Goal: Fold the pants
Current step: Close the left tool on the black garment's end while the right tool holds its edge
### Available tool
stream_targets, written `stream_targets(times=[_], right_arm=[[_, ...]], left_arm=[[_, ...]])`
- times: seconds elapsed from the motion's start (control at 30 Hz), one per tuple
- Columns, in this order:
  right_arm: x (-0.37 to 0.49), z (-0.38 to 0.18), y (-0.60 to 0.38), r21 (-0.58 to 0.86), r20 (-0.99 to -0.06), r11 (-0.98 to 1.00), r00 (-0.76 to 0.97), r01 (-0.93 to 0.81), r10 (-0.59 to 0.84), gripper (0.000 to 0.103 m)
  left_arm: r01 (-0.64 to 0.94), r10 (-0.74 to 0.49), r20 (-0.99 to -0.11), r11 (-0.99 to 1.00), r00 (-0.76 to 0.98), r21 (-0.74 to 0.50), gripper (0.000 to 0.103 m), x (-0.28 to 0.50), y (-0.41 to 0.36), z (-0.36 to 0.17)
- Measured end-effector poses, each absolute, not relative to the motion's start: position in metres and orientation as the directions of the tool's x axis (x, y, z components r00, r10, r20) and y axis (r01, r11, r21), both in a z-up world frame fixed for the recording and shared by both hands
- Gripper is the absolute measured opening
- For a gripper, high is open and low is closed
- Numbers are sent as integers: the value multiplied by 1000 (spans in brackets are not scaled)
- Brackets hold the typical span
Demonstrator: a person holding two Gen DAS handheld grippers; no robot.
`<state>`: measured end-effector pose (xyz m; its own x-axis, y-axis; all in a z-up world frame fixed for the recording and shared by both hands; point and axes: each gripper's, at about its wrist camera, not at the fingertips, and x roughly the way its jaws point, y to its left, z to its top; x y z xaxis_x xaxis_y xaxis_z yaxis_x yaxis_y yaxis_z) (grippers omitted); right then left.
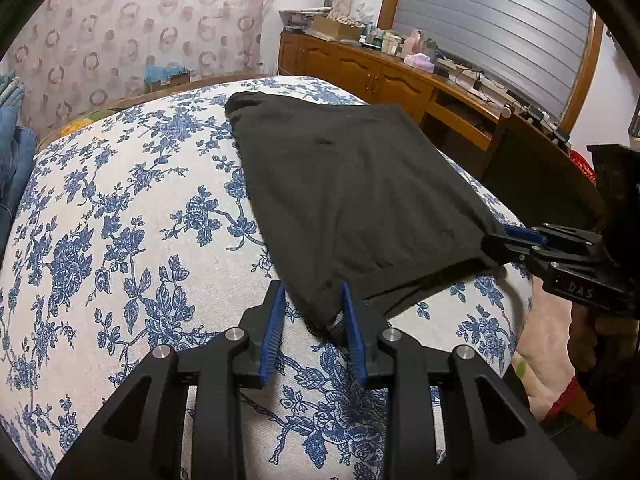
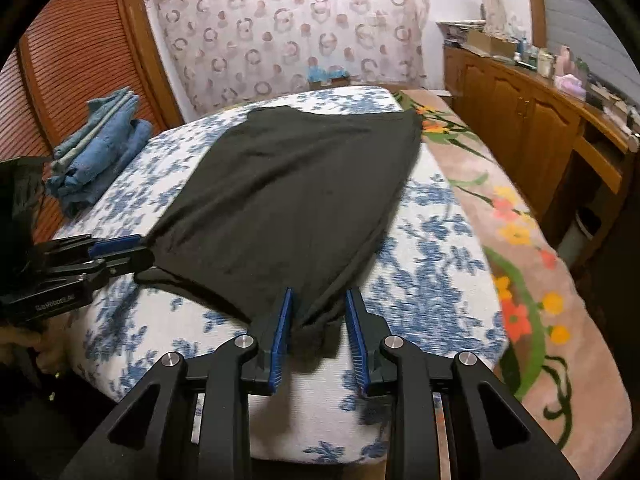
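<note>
A bedroom with a ring-patterned curtain and a cluttered wooden sideboard. A cushion covered in blue floral cloth carries black pants, folded flat, with stacked blue towels off to one side. The left gripper and right gripper each straddle a near corner of the pants — jaws parted, cloth between the pads but not pinched. Closing on only the top layer could likely drag the fold apart — the fabric looks limp
</note>
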<state>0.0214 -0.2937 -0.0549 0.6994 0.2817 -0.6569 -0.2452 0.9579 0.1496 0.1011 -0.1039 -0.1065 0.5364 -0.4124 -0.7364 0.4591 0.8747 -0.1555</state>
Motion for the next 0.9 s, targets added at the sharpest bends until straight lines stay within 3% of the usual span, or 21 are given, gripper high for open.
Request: stream_targets(times=[0.2, 0.43, 0.7, 0.9], right_arm=[[23, -57, -291, 148, -654, 954, 698, -261, 292, 25], [23, -58, -289, 140, -649, 951, 700, -274, 298, 22], [22, -59, -289, 163, -641, 947, 700, -276, 314, 15], [22, -59, -288, 169, -638, 946, 702, -275, 318, 13]], left_arm=[[462, -411, -736, 874, 537, -151, 33, 101, -105, -106], [468, -401, -743, 873, 536, -134, 51, 101, -113, -106], [472, -392, -741, 874, 546, -115, 50, 101, -116, -107], [514, -412, -732, 852, 543, -99, 35, 98, -120, -107]])
